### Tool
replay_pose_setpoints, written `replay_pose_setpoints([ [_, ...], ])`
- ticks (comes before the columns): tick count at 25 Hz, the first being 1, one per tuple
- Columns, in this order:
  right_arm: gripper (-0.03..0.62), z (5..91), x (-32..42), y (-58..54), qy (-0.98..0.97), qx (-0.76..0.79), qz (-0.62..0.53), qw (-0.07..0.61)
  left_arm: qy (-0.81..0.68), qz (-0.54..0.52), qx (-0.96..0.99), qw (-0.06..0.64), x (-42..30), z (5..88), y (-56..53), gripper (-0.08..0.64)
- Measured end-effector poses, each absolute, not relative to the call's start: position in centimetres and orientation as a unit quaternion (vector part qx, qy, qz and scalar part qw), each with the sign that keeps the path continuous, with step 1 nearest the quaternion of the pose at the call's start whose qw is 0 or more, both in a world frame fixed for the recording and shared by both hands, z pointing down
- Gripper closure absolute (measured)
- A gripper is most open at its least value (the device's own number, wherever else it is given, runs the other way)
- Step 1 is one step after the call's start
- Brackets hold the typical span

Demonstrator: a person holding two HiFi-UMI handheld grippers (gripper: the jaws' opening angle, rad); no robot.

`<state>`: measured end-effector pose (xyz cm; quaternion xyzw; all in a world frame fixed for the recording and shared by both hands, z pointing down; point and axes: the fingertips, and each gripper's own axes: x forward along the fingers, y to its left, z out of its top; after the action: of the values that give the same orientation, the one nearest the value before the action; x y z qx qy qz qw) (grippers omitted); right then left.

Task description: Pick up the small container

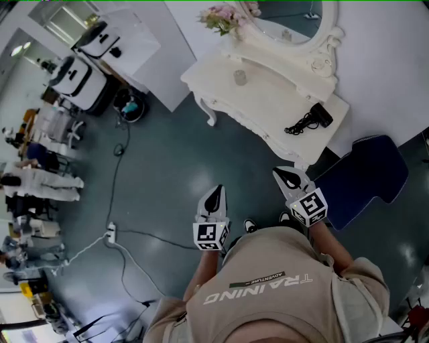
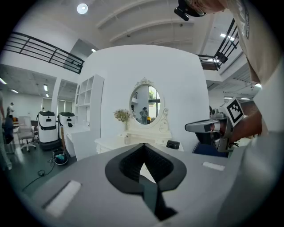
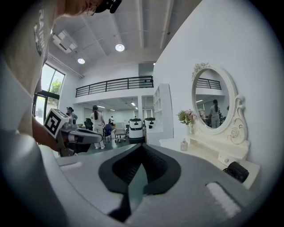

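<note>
Two units: the left hand-held gripper (image 1: pixel 215 192) and the right hand-held gripper (image 1: pixel 281 175) are carried in front of the person's body, tipped slightly down toward the desk. This reads as a carrying posture for the approach.
Left jaw state: pressed together, nothing between them.
Right jaw state: pressed together, nothing between them. This unit is the nearer of the two to the desk.
Task stage: judged as approach, with no contact made yet.
Task object: the small clear container with a pale cap (image 1: pixel 239 77) stands upright on the white ornate desk (image 1: pixel 268 97), in front of the oval white-framed mirror (image 1: pixel 320 41) and well apart from both units.
Neighbours: a bunch of pink flowers (image 1: pixel 221 17) stands at the back left. A black hair dryer with a coiled cord (image 1: pixel 320 115) lies toward the right end. Neither crowds the container, so its front looks open.
Obstruction: a dark blue padded seat (image 1: pixel 365 177) stands on the floor beside the desk's right end.
Next requirement: the chosen jaws must spread before closing on the container.
</note>
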<state>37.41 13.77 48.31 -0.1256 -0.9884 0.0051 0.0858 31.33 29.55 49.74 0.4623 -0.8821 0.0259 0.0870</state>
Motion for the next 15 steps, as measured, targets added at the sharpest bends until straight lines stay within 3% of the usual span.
replay_pose_setpoints([
  [15,0.589,49.4,36.8,18.2,-0.991,-0.085,0.010,0.104,-0.869,-0.008,0.480,0.120,29.4,53.6,34.7,0.541],
])
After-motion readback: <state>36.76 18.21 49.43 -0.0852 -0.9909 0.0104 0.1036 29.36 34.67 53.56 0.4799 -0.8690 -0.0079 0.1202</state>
